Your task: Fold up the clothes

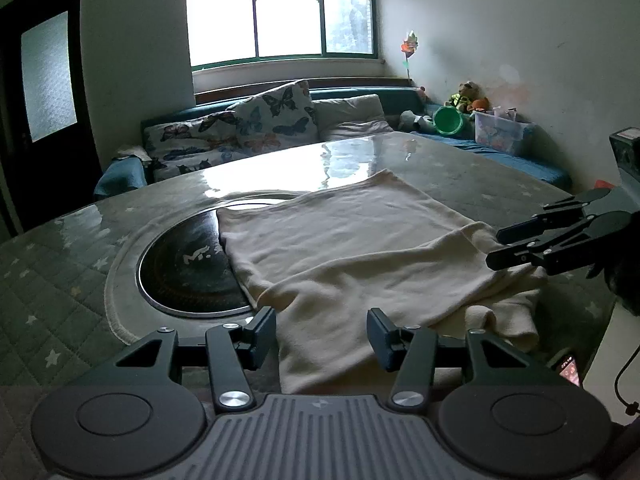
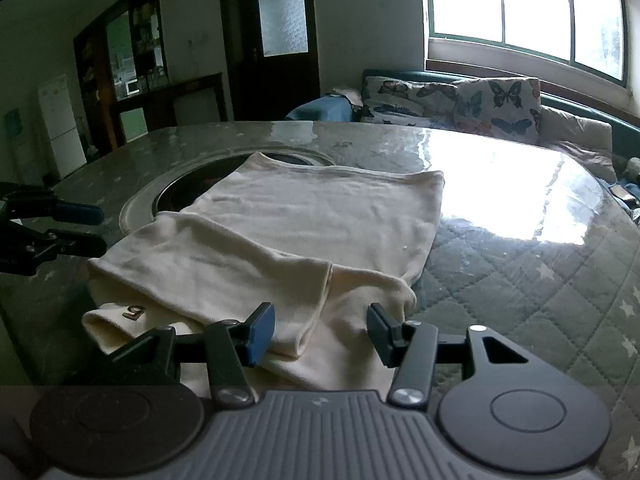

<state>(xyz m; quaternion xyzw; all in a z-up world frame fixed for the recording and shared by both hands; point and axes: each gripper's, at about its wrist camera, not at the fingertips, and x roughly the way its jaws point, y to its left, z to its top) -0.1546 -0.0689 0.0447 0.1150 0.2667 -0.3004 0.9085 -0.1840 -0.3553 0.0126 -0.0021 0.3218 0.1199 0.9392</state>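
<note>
Sitting-room backdrop: window [image 1: 280,12] throwing hard glare over the scene; bench sofa [image 1: 272,120] with butterfly cushions running beneath it; toys [image 1: 468,96] piling up in the far corner. Playing no part in the folding.

Tabletop [image 1: 480,184]: wearing a quilted star-print cover under a glossy clear sheet, offering a flat, smooth bed for folding. Round dark inset [image 1: 184,264]: sitting toward the left in the left wrist view, partly hiding under the cloth.

Cream garment [image 1: 360,240]: lying mid-tabletop, already doubled into a rough rectangle, overlapping the inset along one side and bunching in loose layers at the near end. Probably resting this way to keep the tidy far half flat while leaving the untidy near end within reach for the next fold.

Left gripper [image 1: 322,332]: hovering low over the near edge of the garment, jaws standing apart, pinching nothing, cloth lying below and between them. Seemingly waiting there for a matched lift.

Right gripper [image 2: 320,330]: hovering over the near layers on the other side, jaws apart, pads pressing on nothing, a loose flap lying between them. Apparently lining up to mirror its partner.

Small label [image 2: 134,312]: peeking from the lowest layer, being too small to read.
</note>
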